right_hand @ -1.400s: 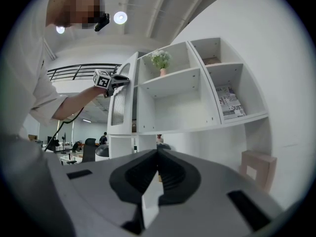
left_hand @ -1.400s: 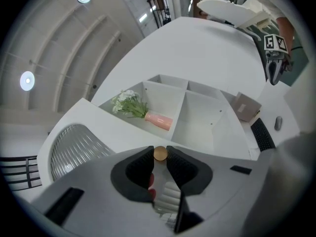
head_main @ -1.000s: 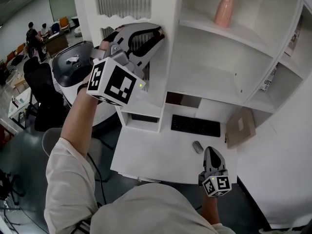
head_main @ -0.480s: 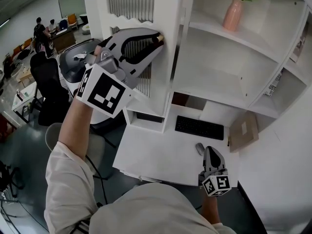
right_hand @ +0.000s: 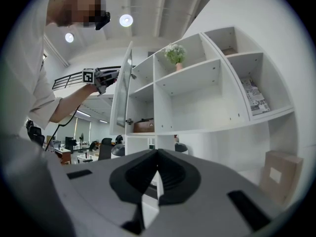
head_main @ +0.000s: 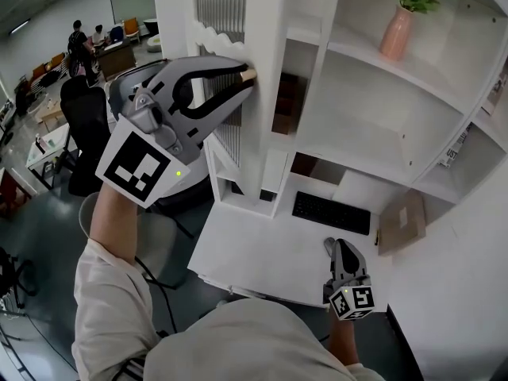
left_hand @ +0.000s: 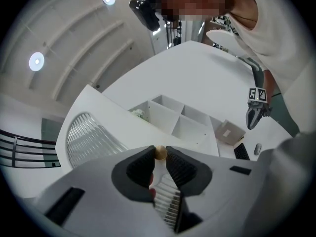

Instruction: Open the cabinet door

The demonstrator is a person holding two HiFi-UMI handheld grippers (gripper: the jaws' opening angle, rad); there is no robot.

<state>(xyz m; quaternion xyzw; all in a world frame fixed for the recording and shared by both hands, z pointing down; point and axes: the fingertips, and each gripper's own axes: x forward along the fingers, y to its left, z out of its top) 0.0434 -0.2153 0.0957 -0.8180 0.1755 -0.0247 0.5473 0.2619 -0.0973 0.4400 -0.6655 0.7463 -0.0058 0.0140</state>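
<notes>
The white shelf cabinet [head_main: 373, 94] rises over the table [head_main: 254, 252]. Its ribbed-glass cabinet door [head_main: 266, 22], at the upper left, stands partly open. The left gripper [head_main: 247, 75] has its fingers clamped on the door's small brass knob [left_hand: 160, 152]. The right gripper [head_main: 340, 247] hangs low over the table, fingers together and empty.

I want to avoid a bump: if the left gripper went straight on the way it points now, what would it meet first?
The cabinet door. The left gripper has its fingers closed on the small knob, and the door's white frame stands right behind it.
</notes>
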